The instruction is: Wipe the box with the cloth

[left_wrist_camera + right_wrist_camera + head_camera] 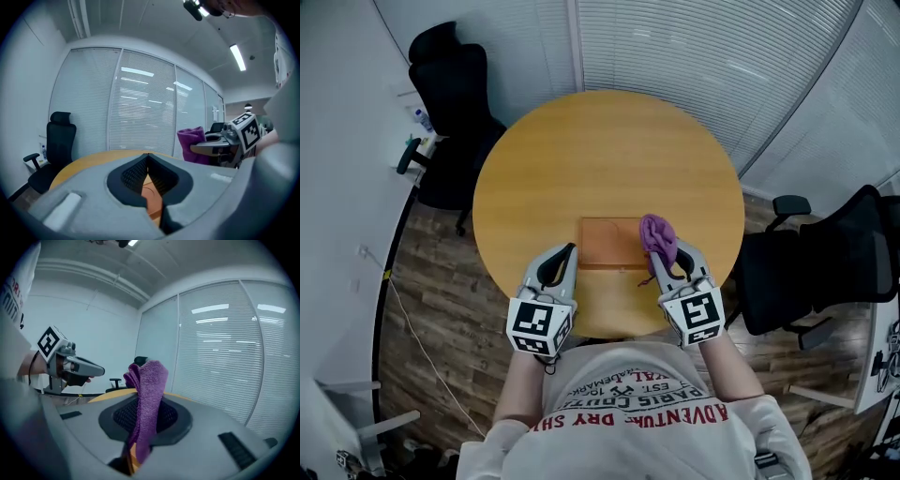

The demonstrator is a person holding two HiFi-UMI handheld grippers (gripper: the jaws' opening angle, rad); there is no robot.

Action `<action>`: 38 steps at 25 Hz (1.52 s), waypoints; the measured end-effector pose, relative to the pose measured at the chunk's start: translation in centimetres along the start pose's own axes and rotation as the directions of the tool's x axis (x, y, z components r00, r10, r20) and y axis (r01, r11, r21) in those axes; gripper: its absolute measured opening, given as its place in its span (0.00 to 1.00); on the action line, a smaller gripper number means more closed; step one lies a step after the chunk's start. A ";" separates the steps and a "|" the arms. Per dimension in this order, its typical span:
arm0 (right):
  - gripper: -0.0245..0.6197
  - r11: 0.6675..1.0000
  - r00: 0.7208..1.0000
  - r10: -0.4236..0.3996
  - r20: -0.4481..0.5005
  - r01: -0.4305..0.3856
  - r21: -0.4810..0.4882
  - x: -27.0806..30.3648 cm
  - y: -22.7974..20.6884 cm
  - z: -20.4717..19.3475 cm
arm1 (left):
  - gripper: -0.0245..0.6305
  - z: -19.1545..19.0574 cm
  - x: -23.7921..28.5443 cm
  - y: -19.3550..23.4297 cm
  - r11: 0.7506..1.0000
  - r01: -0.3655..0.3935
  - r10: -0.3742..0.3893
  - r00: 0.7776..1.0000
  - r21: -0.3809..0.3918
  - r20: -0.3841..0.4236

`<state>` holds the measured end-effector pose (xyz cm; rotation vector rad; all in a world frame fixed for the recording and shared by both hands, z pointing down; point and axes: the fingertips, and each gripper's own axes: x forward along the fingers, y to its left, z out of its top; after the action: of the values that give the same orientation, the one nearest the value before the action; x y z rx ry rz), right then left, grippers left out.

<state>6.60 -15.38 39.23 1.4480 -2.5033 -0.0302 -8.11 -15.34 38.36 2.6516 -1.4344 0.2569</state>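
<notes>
A flat orange-brown box lies on the round wooden table, near its front edge. My right gripper is shut on a purple cloth, which bunches up above the box's right edge. In the right gripper view the cloth stands upright between the jaws of the right gripper and hides their tips. My left gripper hovers at the box's left front corner. Its jaws meet at the tips with nothing between them; a strip of the box shows beneath the left gripper.
Black office chairs stand at the back left and at the right of the table. Window blinds run behind it. A wooden floor surrounds the table.
</notes>
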 end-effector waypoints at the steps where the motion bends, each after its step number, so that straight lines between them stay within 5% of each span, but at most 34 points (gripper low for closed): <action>1: 0.14 1.000 1.000 -0.002 0.029 0.002 0.001 -0.1 0.1 0.7 | 0.05 0.4 0.0 0.5 1.000 -0.008 0.008 1.000 -0.001 0.008; 11: 0.13 0.994 0.987 -0.058 0.149 0.043 0.105 -0.5 -0.1 2.8 | 0.05 2.7 -0.5 2.3 0.999 -0.037 0.036 0.995 0.007 0.091; 38: 0.13 0.993 0.992 -0.074 0.103 0.064 0.098 1.0 -1.2 1.8 | 0.05 3.5 0.7 2.4 0.999 -0.024 0.021 0.992 0.029 0.122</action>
<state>6.72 -17.05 37.55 1.6106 -2.5697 -0.0010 -9.45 -17.85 35.07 2.7200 -1.5078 0.1227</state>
